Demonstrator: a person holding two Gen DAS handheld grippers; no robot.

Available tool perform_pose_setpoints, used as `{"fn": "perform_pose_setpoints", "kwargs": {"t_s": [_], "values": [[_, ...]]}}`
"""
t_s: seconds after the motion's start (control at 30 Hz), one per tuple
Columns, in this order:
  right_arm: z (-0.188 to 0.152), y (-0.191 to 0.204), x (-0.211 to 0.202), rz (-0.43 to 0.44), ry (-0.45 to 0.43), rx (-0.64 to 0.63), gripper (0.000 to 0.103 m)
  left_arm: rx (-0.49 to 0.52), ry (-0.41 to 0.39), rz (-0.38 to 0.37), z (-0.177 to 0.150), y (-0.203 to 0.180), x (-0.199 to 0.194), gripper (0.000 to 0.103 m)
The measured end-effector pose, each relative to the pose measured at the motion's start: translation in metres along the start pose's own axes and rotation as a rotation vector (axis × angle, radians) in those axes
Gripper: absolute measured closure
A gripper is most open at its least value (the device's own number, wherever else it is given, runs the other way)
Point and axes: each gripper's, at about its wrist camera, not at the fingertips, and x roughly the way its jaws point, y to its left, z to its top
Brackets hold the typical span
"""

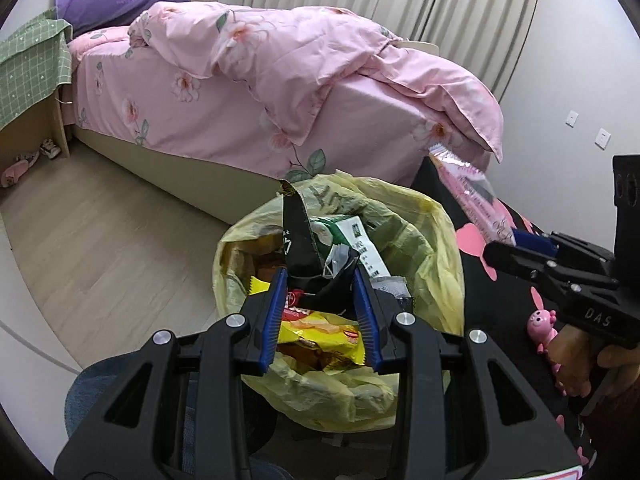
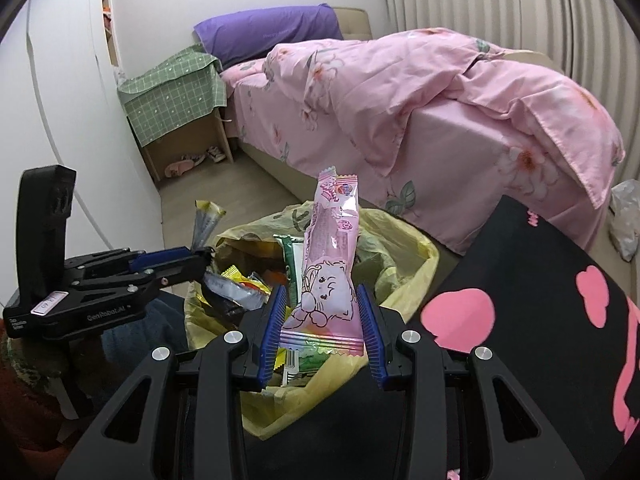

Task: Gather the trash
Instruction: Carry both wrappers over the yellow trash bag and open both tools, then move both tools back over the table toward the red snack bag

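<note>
Both wrappers over the bag (image 1: 424, 256), ready for dropping.
Left view: we are pinching a black wrapper (image 1: 302, 252) in the left fingers (image 1: 276, 312); lower it first. Right view: right fingers (image 2: 370, 328) are pinching a pink wrapper (image 2: 328, 264); centre it, then release.

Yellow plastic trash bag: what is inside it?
The yellow plastic trash bag holds a yellow crisp packet, a green-and-white carton and other crumpled wrappers. Whatever lies deeper is covered by that top layer.
</note>
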Motion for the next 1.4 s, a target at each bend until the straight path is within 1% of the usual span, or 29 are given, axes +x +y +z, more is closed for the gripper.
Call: {"fn": "perform_pose_setpoints", "kwargs": {"t_s": [0.1, 0.2, 0.27, 0.33, 0.43, 0.47, 0.5, 0.57, 0.63, 0.67, 0.7, 0.73, 0.87, 1.0, 1.07, 1.13, 1.17, 1.27, 1.37, 1.4], "values": [[-0.002, 0.001, 0.006, 0.007, 0.005, 0.0, 0.068, -0.011, -0.014, 0.007, 0.0, 0.005, -0.004, 0.071], [-0.002, 0.001, 0.011, 0.022, 0.007, 0.004, 0.067, -0.001, -0.025, 0.014, -0.004, 0.005, -0.006, 0.071], [-0.002, 0.0, 0.014, 0.021, 0.01, 0.003, 0.068, 0.006, -0.019, 0.017, -0.006, 0.005, -0.003, 0.071], [-0.001, -0.003, 0.018, 0.028, 0.016, 0.016, 0.067, 0.0, -0.009, 0.004, -0.007, 0.005, 0.002, 0.071], [0.001, -0.013, 0.025, 0.048, 0.028, 0.07, 0.067, 0.003, 0.001, -0.001, -0.007, 0.004, 0.008, 0.071], [0.001, -0.014, 0.025, 0.052, 0.029, 0.082, 0.067, 0.0, 0.008, -0.004, -0.006, 0.005, 0.011, 0.069], [0.001, -0.018, 0.027, 0.064, 0.034, 0.11, 0.067, -0.006, 0.013, -0.012, -0.006, 0.005, 0.013, 0.065], [0.001, -0.024, 0.031, 0.09, 0.052, 0.153, 0.067, -0.035, 0.02, -0.048, -0.006, 0.009, 0.016, 0.042], [0.0, -0.031, 0.036, 0.12, 0.075, 0.211, 0.056, -0.061, 0.024, -0.086, -0.006, 0.013, 0.016, 0.036], [-0.001, -0.031, 0.036, 0.123, 0.072, 0.221, 0.046, -0.062, 0.025, -0.086, -0.006, 0.014, 0.016, 0.033], [-0.003, -0.033, 0.032, 0.122, 0.054, 0.232, 0.042, -0.061, 0.025, -0.073, -0.005, 0.013, 0.014, 0.031], [-0.004, -0.033, 0.03, 0.115, 0.043, 0.233, 0.042, -0.06, 0.023, -0.064, -0.005, 0.013, 0.014, 0.03], [-0.012, -0.034, 0.012, 0.074, 0.012, 0.23, 0.042, -0.062, 0.01, -0.039, -0.003, 0.01, 0.004, 0.028], [-0.028, -0.037, -0.026, -0.003, -0.029, 0.221, 0.041, -0.033, -0.031, -0.036, 0.0, -0.006, -0.015, 0.028], [-0.039, -0.039, -0.046, -0.041, -0.055, 0.217, 0.041, -0.009, -0.051, -0.062, -0.001, -0.019, -0.026, 0.028], [-0.057, -0.041, -0.077, -0.086, -0.086, 0.208, 0.04, 0.012, -0.065, -0.101, -0.004, -0.035, -0.035, 0.028], [-0.062, -0.043, -0.085, -0.101, -0.093, 0.206, 0.036, 0.019, -0.068, -0.117, -0.005, -0.041, -0.037, 0.028], [-0.093, -0.054, -0.129, -0.193, -0.121, 0.202, 0.035, 0.064, -0.058, -0.183, -0.01, -0.073, -0.042, 0.028], [-0.128, -0.074, -0.178, -0.349, -0.136, 0.23, 0.035, 0.128, -0.03, -0.232, -0.018, -0.104, -0.043, 0.028], [-0.136, -0.079, -0.189, -0.374, -0.137, 0.242, 0.035, 0.148, -0.019, -0.248, -0.021, -0.114, -0.043, 0.028]]}}
